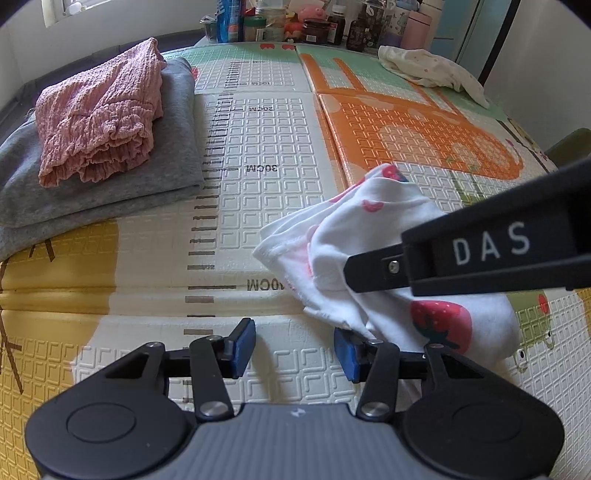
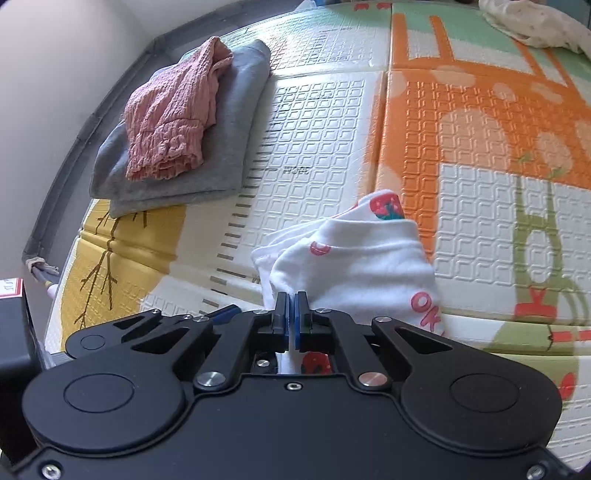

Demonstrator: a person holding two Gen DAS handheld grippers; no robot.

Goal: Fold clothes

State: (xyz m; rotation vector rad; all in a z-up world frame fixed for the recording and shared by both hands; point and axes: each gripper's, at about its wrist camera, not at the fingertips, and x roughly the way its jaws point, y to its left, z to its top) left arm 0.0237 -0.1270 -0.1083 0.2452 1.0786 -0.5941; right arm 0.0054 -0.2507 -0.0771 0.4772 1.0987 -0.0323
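Note:
A small white garment with red strawberry prints [image 1: 373, 243] hangs bunched above the play mat [image 1: 266, 147]. My right gripper [image 2: 292, 317] is shut on this white garment [image 2: 354, 266] and holds it up; its black finger marked DAS [image 1: 480, 254] crosses the left wrist view. My left gripper [image 1: 294, 347] is open, its blue pads [image 1: 243, 347] apart, just below and left of the garment, with the right pad touching the cloth's lower edge.
A folded pink garment [image 1: 96, 114] lies on a folded grey one [image 1: 173, 162] at the mat's far left, also in the right wrist view [image 2: 170, 110]. A crumpled cream garment [image 1: 432, 70] lies far right. Bottles and jars [image 1: 295, 22] stand behind the mat.

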